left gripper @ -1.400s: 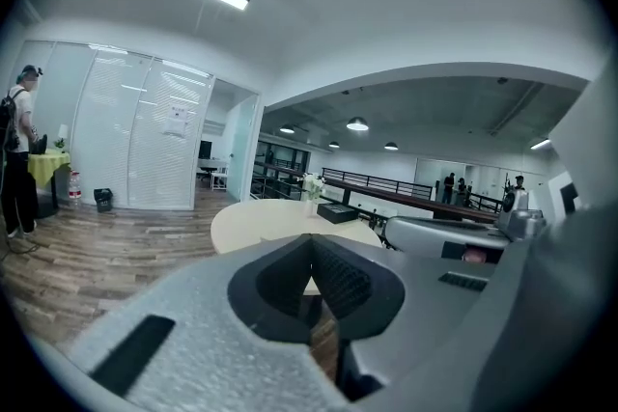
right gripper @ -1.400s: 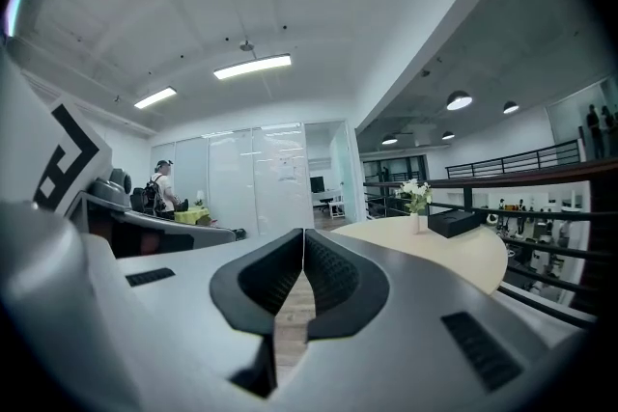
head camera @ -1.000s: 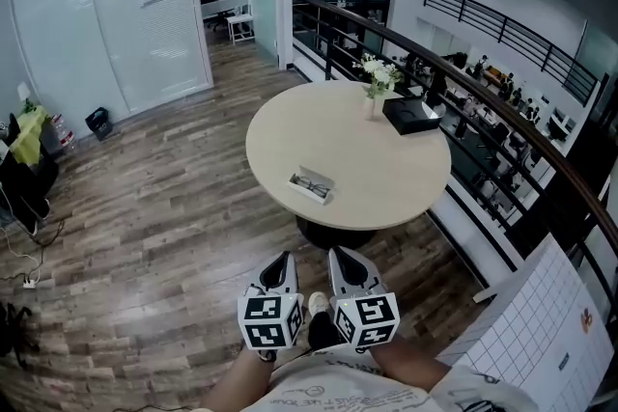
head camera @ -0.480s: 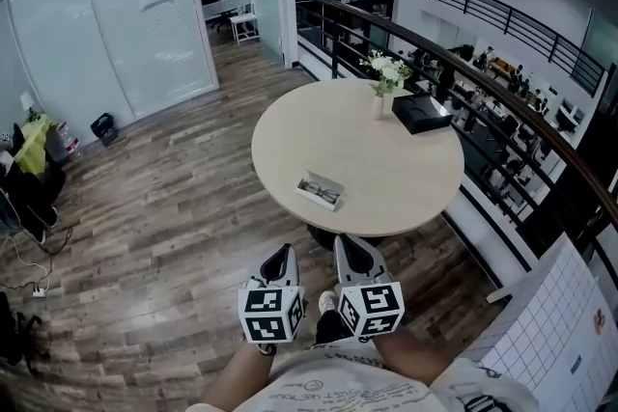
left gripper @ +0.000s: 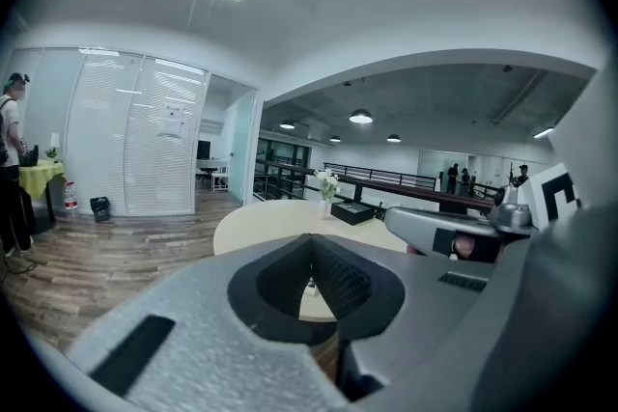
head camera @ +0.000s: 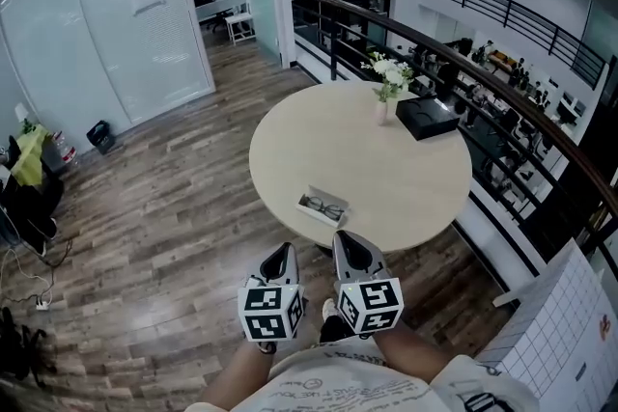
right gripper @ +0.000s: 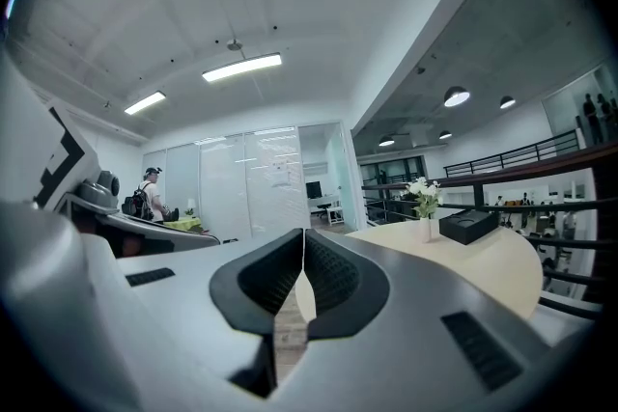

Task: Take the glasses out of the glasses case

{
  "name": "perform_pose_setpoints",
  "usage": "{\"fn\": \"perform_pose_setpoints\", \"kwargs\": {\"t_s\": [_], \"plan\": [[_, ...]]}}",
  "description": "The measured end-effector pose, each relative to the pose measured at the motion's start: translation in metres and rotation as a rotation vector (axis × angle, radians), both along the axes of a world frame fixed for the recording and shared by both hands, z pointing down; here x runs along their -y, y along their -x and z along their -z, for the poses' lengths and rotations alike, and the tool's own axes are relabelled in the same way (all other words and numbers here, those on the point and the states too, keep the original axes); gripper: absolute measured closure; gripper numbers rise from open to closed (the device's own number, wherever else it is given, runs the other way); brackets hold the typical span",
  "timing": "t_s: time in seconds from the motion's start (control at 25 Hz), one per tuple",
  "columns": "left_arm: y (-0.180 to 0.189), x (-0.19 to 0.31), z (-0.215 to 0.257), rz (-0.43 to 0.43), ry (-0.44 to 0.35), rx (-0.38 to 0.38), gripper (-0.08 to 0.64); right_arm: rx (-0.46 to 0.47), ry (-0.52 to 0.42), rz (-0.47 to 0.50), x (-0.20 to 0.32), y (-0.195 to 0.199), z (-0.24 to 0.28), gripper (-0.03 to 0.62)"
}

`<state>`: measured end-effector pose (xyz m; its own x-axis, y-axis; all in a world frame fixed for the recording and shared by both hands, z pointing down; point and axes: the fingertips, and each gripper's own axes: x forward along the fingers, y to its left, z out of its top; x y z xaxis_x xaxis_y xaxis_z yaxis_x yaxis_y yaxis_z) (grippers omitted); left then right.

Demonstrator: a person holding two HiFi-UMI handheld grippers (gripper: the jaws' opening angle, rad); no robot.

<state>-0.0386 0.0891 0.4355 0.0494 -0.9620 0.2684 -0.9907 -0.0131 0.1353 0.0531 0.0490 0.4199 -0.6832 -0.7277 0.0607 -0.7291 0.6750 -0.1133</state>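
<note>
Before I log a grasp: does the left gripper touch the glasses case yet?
Apart. The head view shows floor and bare tabletop between the left gripper and the glasses case.

Pale, flat, rectangular glasses case [head camera: 340,213]: open, lying askew near the near edge of the round beige table [head camera: 386,159]. Dark-framed glasses [head camera: 323,207]: lying inside the case.

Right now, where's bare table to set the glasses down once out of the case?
Most of the round table is bare: the wide middle between the glasses case and the vase, plus the whole left side. Crowded only at the far right rim, where vase and black box sit close.
</note>
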Motion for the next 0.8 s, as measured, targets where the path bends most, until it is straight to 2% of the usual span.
{"fn": "perform_pose_setpoints", "kwargs": {"t_s": [0.44, 0.8], "plan": [[0.027, 0.083, -0.005, -0.012, 0.058, -0.013, 0.548, -0.031, 0.051, -0.010, 0.086, 0.028, -0.003, 0.575], [0.044, 0.160, -0.016, -0.011, 0.112, -0.032, 0.548, -0.083, 0.094, 0.028, 0.160, 0.054, -0.014, 0.575]]}}
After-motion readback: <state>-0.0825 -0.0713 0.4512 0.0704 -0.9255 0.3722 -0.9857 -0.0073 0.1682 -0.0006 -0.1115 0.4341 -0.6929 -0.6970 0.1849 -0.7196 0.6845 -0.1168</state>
